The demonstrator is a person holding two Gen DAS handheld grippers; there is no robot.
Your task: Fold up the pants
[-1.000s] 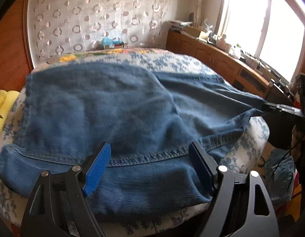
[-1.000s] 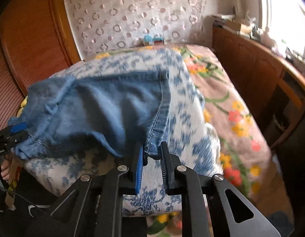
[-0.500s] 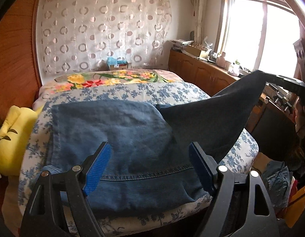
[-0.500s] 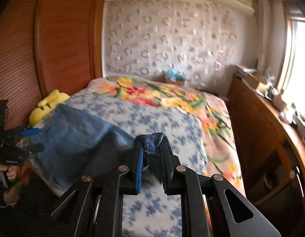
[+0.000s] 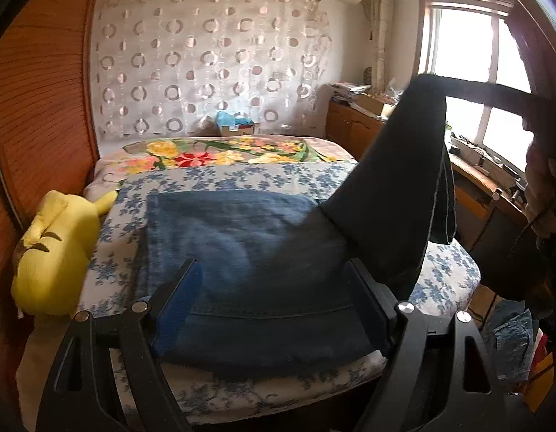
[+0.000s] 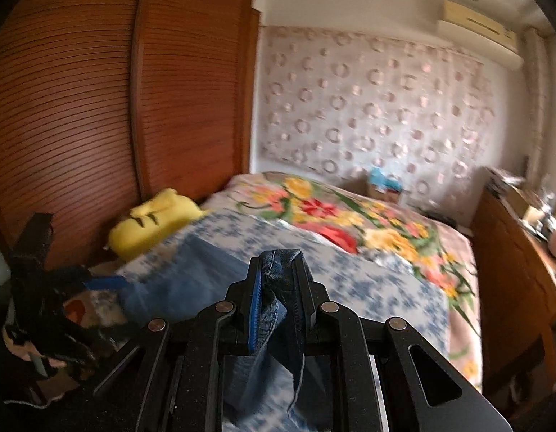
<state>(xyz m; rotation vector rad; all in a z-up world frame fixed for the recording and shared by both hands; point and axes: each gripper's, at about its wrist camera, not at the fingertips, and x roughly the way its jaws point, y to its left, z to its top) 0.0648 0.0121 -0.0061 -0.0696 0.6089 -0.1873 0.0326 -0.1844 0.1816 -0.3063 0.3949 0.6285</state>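
While the left wrist view looks across the bed [image 5: 443, 273], the left gripper [image 5: 274, 284] hovers at the near edge with its jaws spread wide, gripping nothing. Jeans [image 5: 242, 252] lie flat on the blue-flowered cover, and their near part sits between and under the two fingers [image 5: 184, 288]; contact cannot be judged. One trouser leg [image 5: 396, 187] rises steeply to the upper right, held up at its end by the right gripper's dark outline against the window [image 5: 457, 46]. Yellow plush toy [image 5: 58, 248] rests at the bed's left side, beside the wooden wardrobe [image 5: 44, 108].

Right wrist view: the right gripper [image 6: 278, 288] has its jaws drawn narrow, clamped on a bunched denim hem that pokes up between the fingertips. Cloth hangs down from the clamp toward the camera. Beyond, the rest of the jeans lies on the cover, blurred. Left gripper appears at far left, dark.
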